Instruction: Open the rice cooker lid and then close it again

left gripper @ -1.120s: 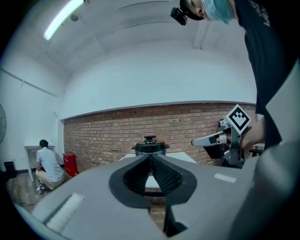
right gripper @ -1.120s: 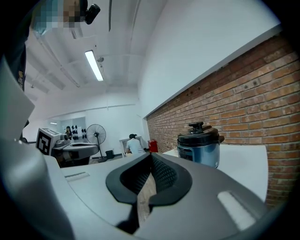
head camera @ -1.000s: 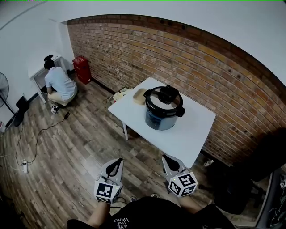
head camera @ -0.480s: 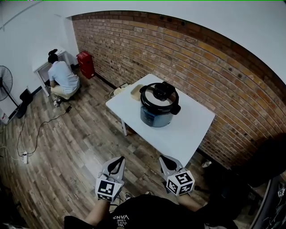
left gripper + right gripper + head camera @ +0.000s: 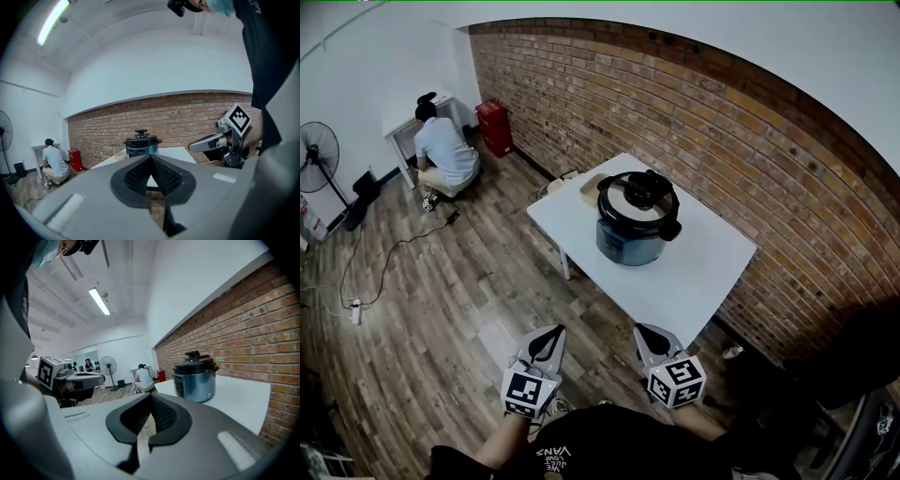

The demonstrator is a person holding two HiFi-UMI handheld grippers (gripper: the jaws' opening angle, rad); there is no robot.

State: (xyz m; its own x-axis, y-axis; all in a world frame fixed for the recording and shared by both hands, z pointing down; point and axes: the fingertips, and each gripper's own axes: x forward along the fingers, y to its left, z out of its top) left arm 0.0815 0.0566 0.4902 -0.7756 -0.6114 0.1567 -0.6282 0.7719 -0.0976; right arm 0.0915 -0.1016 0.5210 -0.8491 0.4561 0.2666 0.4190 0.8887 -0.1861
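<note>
rice cooker (image 5: 637, 228) upright mid counter (image 5: 703, 286), lid (image 5: 637, 192) down flat | left gripper (image 5: 547, 339) + right gripper (image 5: 651, 337) low by body, well short of counter, jaws pressed together, empty: neutral carry pose | fits pre-open or re-closed

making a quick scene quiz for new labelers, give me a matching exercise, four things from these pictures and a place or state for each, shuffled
Things
1. rice cooker
2. standing fan
3. red box
4. left gripper

Place or state
A. on the floor against the brick wall
B. on the white table, lid closed
C. jaws shut, nothing between them
D. at the far left of the head view, by the white wall

Pairs: 1-B, 2-D, 3-A, 4-C
</note>
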